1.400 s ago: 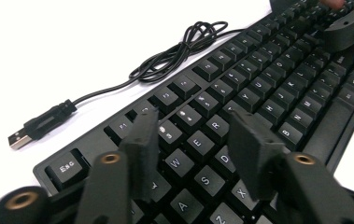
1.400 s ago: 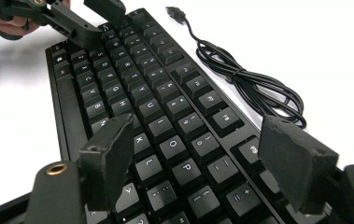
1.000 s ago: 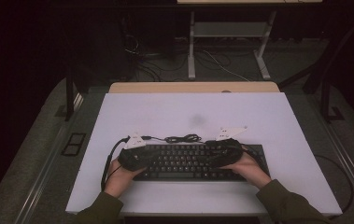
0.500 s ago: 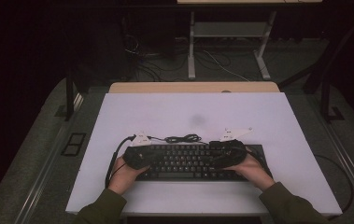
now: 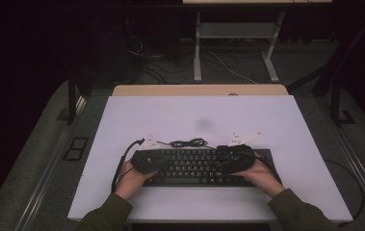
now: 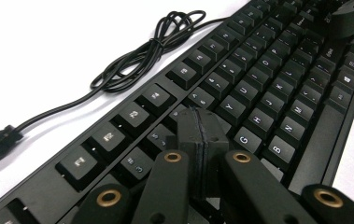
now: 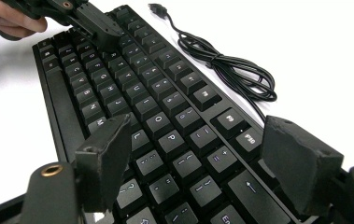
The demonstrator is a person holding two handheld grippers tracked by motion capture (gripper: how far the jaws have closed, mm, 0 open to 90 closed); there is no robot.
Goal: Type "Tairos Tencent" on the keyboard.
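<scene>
Having just closed, left gripper [image 6: 201,140] jaws pressed together over keyboard [image 5: 204,166] near table's [image 5: 286,120] front edge, ready to poke keys; right gripper [image 7: 198,163] wide apart, empty.

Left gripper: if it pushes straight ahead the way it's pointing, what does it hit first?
Probably the keyboard: the shut left gripper points down at the keys near the number row, though whether it touches is unclear.

The left hand-held gripper [image 6: 201,140] has just closed its jaws, pads now pressed together with nothing between them, tips over the keyboard [image 5: 204,166]; its hand [image 5: 132,180] shifted slightly rightward.
</scene>
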